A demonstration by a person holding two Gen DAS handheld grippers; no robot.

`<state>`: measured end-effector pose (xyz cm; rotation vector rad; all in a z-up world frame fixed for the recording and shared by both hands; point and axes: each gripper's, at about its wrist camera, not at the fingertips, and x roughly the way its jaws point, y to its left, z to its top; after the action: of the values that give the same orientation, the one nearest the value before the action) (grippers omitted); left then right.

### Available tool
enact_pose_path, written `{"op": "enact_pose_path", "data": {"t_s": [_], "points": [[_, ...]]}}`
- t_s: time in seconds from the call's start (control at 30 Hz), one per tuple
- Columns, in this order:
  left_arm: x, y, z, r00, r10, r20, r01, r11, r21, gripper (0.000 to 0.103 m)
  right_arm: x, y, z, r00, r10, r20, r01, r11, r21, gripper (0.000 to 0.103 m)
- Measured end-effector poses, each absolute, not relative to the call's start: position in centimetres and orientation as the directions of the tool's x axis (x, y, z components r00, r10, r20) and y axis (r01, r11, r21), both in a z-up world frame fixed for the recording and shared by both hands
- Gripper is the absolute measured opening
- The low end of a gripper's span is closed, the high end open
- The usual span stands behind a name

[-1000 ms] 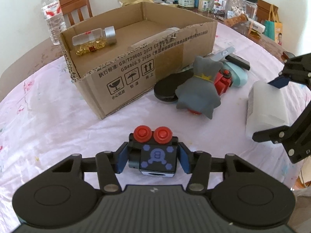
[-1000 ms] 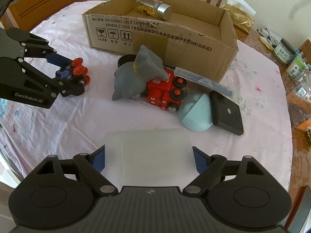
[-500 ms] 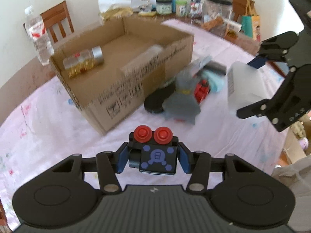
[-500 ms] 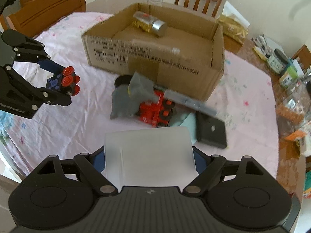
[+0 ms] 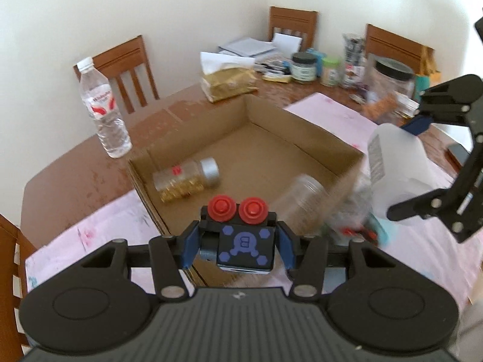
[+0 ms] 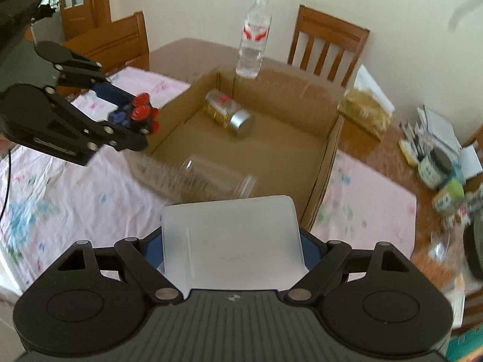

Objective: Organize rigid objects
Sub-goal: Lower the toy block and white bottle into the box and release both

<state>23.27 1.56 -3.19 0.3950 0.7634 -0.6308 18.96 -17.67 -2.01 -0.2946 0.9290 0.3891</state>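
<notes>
- Left wrist view: the left gripper point(image 5: 238, 242) is clamped on a small black toy point(image 5: 241, 235) with two red knobs, one blue pad against each side of it.
- Beyond and below those fingers lies the open box point(image 5: 305, 150); its near wall sits just under the fingertips, so the toy hangs about over the box's near edge.
- Inside the box, ahead and left of the fingers, a capped jar point(image 5: 185, 178) lies on its side, long axis running left to right.
- To the right of the fingers, the right gripper point(image 5: 422, 169) carries a white container point(image 5: 395, 166), beside the box's right wall.
- Right wrist view: the right gripper point(image 6: 232, 244) is closed on the white container point(image 6: 232, 238), pads on its two sides, fingers spread wide by it.
- The box point(image 6: 329, 163) opens straight ahead of these fingers, its near wall just beyond the container.
- The left gripper point(image 6: 129, 120) with the toy point(image 6: 135, 114) is ahead and left, at the box's left wall.
- Judgement: both loads sit about equally near the box; each needs a short move forward over the wall, then a release clear of the jar point(image 6: 229, 116).
- A blurred clear jar point(image 6: 217, 181) shows at the near wall; I cannot tell whether it is inside or outside.
</notes>
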Motion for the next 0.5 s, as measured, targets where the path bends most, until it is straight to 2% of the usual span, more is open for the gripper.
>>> {"op": "enact_pose_path", "data": {"t_s": [0.23,0.33,0.37,0.4,0.47,0.5], "points": [[27.7,0.4,-5.2,0.570,-0.330,-0.753,0.596,0.796,0.102,0.052,22.2,-18.0,-1.9,0.549,0.218,-0.807,-0.472,0.877,-0.085,0.089],[28.9,0.2,-6.2,0.579,-0.309,-0.755,0.566,0.818,0.099,0.057,23.1,-18.1,-2.0,0.549,0.223,-0.806,-0.477,0.875,-0.083,0.088],[29.1,0.1,-6.4,0.583,-0.295,-0.757,0.549,0.830,0.100,0.065,23.4,-18.2,-2.0,0.550,0.224,-0.805,-0.478,0.874,-0.083,0.088],[29.2,0.1,-6.6,0.590,-0.286,-0.755,0.534,0.840,0.099,0.077,23.6,-18.3,-2.1,0.549,0.226,-0.805,-0.480,0.874,-0.082,0.088],[28.8,0.3,-6.6,0.606,-0.285,-0.743,0.514,0.853,0.092,0.086,24.2,-18.4,-2.2,0.546,0.229,-0.806,-0.482,0.873,-0.079,0.088],[28.5,0.4,-6.4,0.617,-0.288,-0.733,0.505,0.859,0.087,0.086,24.5,-18.4,-2.2,0.546,0.227,-0.806,-0.481,0.873,-0.080,0.088]]}}
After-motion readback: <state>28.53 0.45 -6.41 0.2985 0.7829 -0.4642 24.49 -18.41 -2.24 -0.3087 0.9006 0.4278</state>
